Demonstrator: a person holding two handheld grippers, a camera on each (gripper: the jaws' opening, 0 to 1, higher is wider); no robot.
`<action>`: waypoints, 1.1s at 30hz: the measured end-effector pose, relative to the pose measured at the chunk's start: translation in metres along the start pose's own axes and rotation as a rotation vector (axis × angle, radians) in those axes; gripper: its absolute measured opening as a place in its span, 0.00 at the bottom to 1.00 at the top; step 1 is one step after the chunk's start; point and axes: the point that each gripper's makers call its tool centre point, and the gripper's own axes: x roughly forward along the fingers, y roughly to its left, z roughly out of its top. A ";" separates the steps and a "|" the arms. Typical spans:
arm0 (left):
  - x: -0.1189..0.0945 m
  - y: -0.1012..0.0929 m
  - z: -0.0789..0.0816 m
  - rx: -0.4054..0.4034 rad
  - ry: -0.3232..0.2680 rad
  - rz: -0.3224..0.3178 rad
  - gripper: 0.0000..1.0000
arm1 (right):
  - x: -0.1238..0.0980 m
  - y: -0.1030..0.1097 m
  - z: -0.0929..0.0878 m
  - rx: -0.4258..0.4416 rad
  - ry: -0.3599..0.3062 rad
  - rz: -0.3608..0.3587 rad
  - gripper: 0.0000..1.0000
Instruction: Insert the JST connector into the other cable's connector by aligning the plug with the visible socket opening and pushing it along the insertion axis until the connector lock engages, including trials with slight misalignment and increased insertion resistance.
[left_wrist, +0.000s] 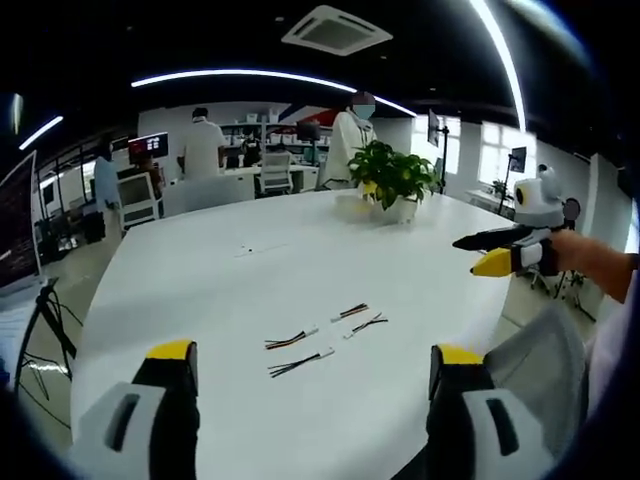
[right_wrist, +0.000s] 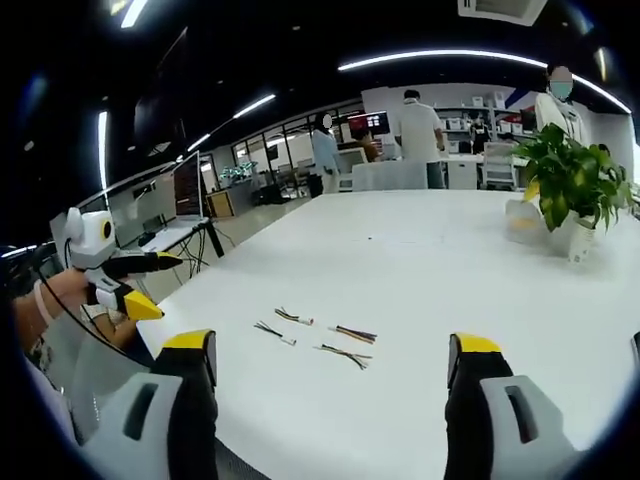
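— How is the light?
— Bright and even. Long curved ceiling strips give most of it, and windows at the far side add daylight that blows out to white. The white table reflects softly, without hard glare, and the cables on it cast almost no shadow.
— And the picture quality?
— Both views bend strongly toward the edges, so the light strips and the table rim curve. The middle is fairly sharp, the small cables readable but fine detail is lost. The people far back are soft, and the near jaws at the bottom look slightly blurred.
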 end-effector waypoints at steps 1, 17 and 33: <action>0.001 0.000 0.001 0.001 0.000 0.000 0.94 | 0.000 0.000 0.000 -0.001 0.001 0.000 0.94; 0.018 0.000 0.013 0.064 -0.010 -0.022 0.93 | 0.017 -0.013 0.009 -0.071 0.028 0.026 0.92; 0.045 0.002 0.014 0.052 0.004 -0.090 0.86 | 0.045 -0.009 0.010 -0.109 0.041 0.100 0.86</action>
